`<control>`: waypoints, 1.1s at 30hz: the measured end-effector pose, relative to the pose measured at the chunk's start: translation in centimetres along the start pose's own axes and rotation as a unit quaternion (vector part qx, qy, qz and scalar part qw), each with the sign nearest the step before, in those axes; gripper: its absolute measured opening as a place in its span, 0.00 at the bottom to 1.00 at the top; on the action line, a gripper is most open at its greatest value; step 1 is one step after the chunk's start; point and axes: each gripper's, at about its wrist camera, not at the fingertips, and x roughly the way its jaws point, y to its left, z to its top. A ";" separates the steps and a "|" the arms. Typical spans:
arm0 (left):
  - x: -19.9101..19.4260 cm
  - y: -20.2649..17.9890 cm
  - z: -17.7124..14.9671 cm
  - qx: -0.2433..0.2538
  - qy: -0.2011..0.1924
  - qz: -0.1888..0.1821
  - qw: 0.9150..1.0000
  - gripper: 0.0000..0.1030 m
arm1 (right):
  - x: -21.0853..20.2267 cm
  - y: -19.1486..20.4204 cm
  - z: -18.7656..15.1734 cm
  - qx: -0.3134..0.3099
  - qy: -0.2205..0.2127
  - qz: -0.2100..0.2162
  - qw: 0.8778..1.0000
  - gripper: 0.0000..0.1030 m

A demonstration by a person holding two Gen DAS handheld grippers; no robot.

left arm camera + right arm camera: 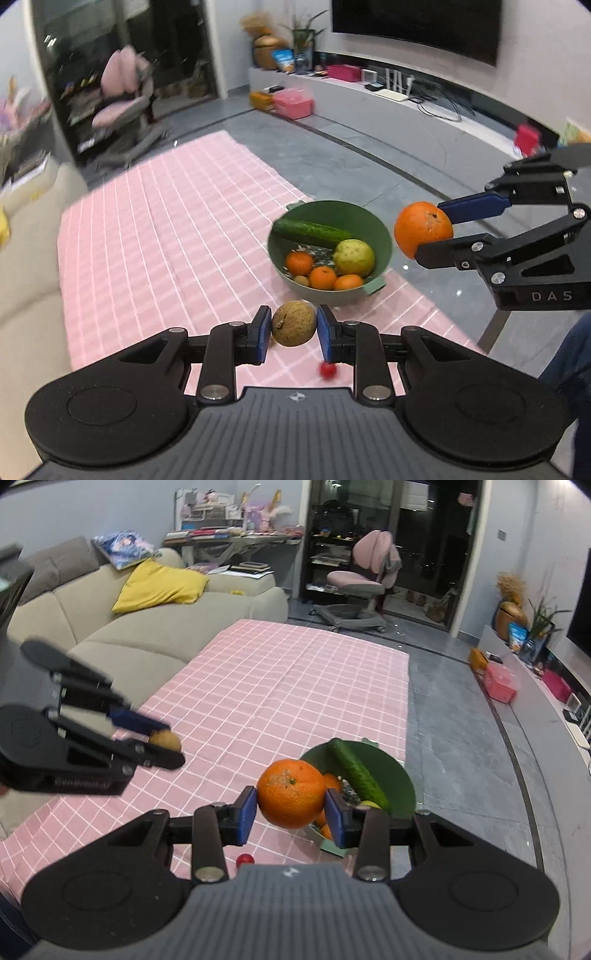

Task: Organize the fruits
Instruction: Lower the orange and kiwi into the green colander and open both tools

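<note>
My left gripper [293, 328] is shut on a small brown round fruit [294, 324], held above the pink checked cloth [155, 236] just in front of the green bowl [380, 236]. The bowl holds a cucumber [312, 232], a yellow-green fruit [354, 257] and several small oranges [322, 277]. My right gripper [290, 810] is shut on a large orange [291, 793], held in the air above the bowl's near left side [402, 786]. The right gripper [428, 230] with its orange [421, 227] shows right of the bowl in the left wrist view. The left gripper [168, 744] shows at left in the right wrist view.
A small red fruit [327, 370] lies on the cloth below my left gripper; it also shows in the right wrist view [245, 859]. A beige sofa [122, 635] runs along the table's left side. The bowl sits near the table's right edge, above grey floor [461, 746].
</note>
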 end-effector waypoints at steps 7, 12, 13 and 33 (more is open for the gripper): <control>2.3 -1.7 0.1 -0.038 0.012 0.011 0.999 0.29 | 0.5 -2.3 -0.9 0.027 0.009 -0.005 1.000 0.36; 5.1 -2.2 0.6 -0.039 0.022 0.011 0.999 0.29 | 2.8 -4.5 -1.1 0.052 0.020 -0.006 0.998 0.36; 5.8 -2.3 0.7 -0.036 0.025 0.008 0.999 0.29 | 3.5 -5.0 -1.2 0.056 0.023 -0.006 0.998 0.36; 17.6 -2.1 3.7 0.042 0.085 -0.001 0.996 0.29 | 18.0 -11.2 -1.3 0.113 0.093 0.022 0.989 0.36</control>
